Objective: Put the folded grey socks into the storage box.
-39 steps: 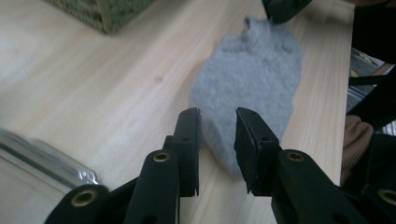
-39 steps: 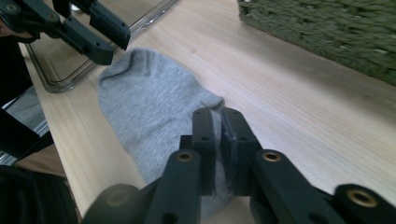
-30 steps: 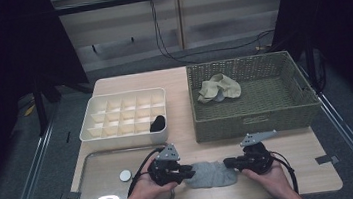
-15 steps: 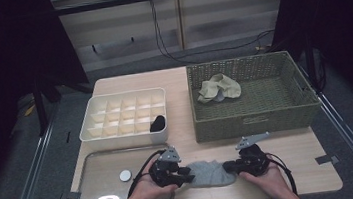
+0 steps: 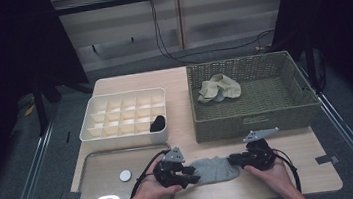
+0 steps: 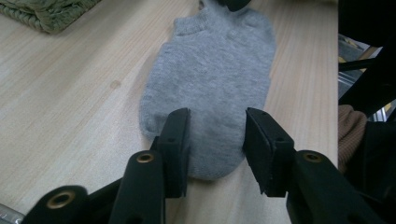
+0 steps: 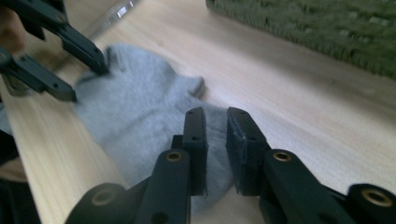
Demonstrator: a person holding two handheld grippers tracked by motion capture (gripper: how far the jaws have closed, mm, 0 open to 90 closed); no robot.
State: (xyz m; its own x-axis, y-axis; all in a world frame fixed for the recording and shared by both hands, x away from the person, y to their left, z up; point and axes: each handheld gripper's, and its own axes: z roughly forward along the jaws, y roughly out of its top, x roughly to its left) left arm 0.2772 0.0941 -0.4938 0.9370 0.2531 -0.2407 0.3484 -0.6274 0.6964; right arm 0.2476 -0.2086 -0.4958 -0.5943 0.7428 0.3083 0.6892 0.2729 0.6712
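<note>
- High view: grey sock lay flat on the wooden table, between the left gripper and the right gripper, near the table's front edge.
- Left gripper view: jaws stood spread, one on each side of the sock's rounded end; cloth lay between and ahead of them, nothing pinched. Sock ran straight away from the jaws toward the other gripper's tip at its far end.
- Right gripper view: jaws were close, a narrow gap left between the pads, over the sock's near end; could not tell if any cloth was caught in the gap.
- Same view: left gripper's two jaws sat on the sock's far end, ahead and to the left of the right jaws.
- Wicker basket was beyond both grippers; clear tray sat behind the left gripper.
</note>
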